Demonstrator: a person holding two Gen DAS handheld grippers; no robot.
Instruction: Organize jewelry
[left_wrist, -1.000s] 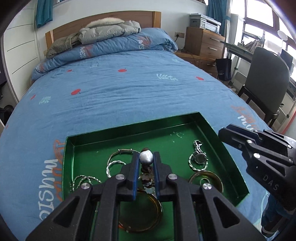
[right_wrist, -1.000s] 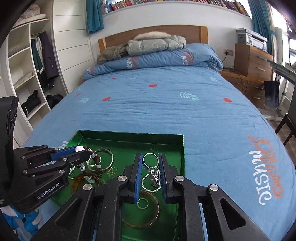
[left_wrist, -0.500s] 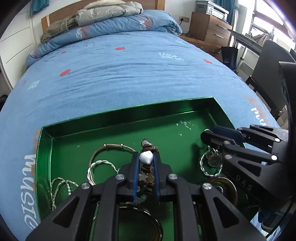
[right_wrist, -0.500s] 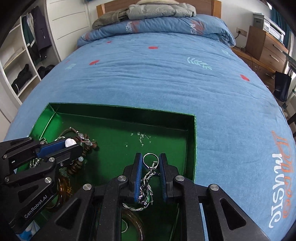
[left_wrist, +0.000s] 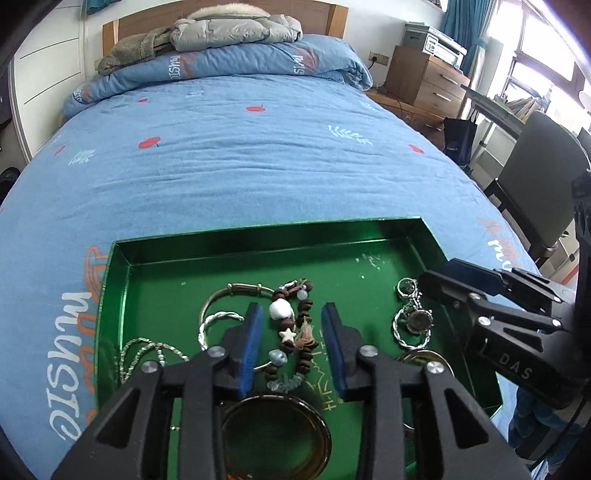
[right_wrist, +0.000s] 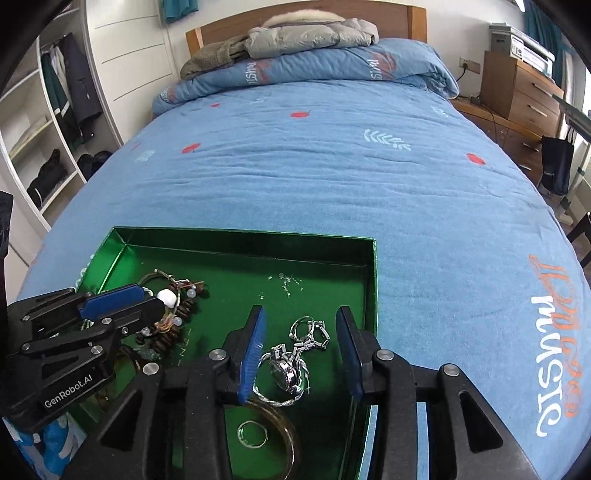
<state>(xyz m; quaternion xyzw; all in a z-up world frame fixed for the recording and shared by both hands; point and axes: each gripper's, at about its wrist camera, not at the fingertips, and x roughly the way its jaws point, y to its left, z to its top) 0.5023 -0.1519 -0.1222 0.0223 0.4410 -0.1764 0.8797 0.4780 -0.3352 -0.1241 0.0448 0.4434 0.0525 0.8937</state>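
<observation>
A green tray (left_wrist: 258, 236) lies on the blue bed. My left gripper (left_wrist: 291, 321) is open above a brown beaded bracelet with a white bead (left_wrist: 291, 328) that lies in the tray. My right gripper (right_wrist: 301, 332) is open above a silver chain watch (right_wrist: 291, 365) lying in the tray's right part; the watch also shows in the left wrist view (left_wrist: 413, 317). Silver bangles (left_wrist: 221, 306), a thin chain (left_wrist: 147, 350) and an amber bangle (left_wrist: 277, 435) also lie in the tray. The right gripper shows in the left wrist view (left_wrist: 443, 288).
The blue bedspread (left_wrist: 240, 155) stretches ahead, with a folded duvet and jackets (left_wrist: 236, 33) at the headboard. A wooden dresser (left_wrist: 424, 81) and a dark chair (left_wrist: 532, 177) stand to the right. Wardrobe shelves (right_wrist: 40, 122) stand on the left.
Both grippers opened. The beaded bracelet dropped from the left gripper and the chain watch from the right gripper into the tray.
</observation>
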